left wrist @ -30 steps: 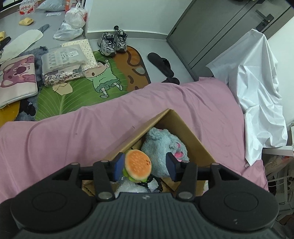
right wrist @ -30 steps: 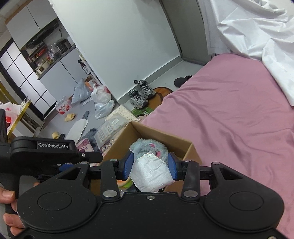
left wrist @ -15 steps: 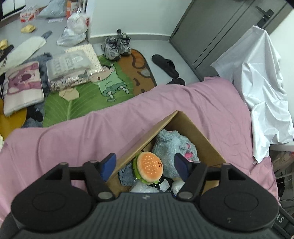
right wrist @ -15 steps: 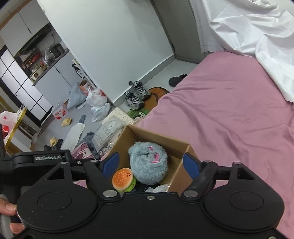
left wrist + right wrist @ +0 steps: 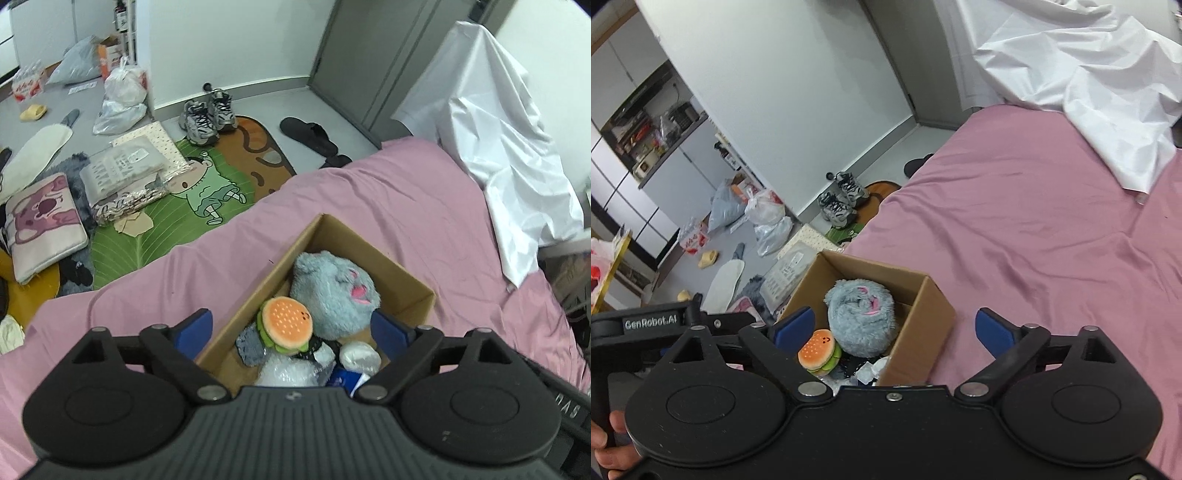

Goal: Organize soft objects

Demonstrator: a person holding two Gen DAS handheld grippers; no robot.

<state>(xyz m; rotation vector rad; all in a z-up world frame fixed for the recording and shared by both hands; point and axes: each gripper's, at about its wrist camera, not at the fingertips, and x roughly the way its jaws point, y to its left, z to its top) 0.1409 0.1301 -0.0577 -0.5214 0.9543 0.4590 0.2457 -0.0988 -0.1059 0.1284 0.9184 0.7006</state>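
While both grippers hang over the box [image 5: 406, 275], neither one has hold of anything: the left gripper [image 5: 291, 330] has its blue pads spread wide with nothing between them, and the right gripper [image 5: 894, 330] is splayed even wider, also empty. That box sits on the pink bed [image 5: 1034, 221], close to the bed's edge, and everything soft is piled inside it. A grey plush [image 5: 332, 291] with a pink mouth fills the far end of the box. Right against it, toward the near end, sits a little burger plush [image 5: 286, 325], bun side up. Nearer than the burger there's a white wad [image 5: 360, 356] and something in clear wrap [image 5: 284, 371], both partly hidden by the left gripper's body. Past the box, a white sheet [image 5: 491, 155] is draped at the bed's far side. Off the bed, beyond the box, the floor has a cartoon mat [image 5: 207, 184], sneakers [image 5: 207, 116] and bags [image 5: 122, 96].
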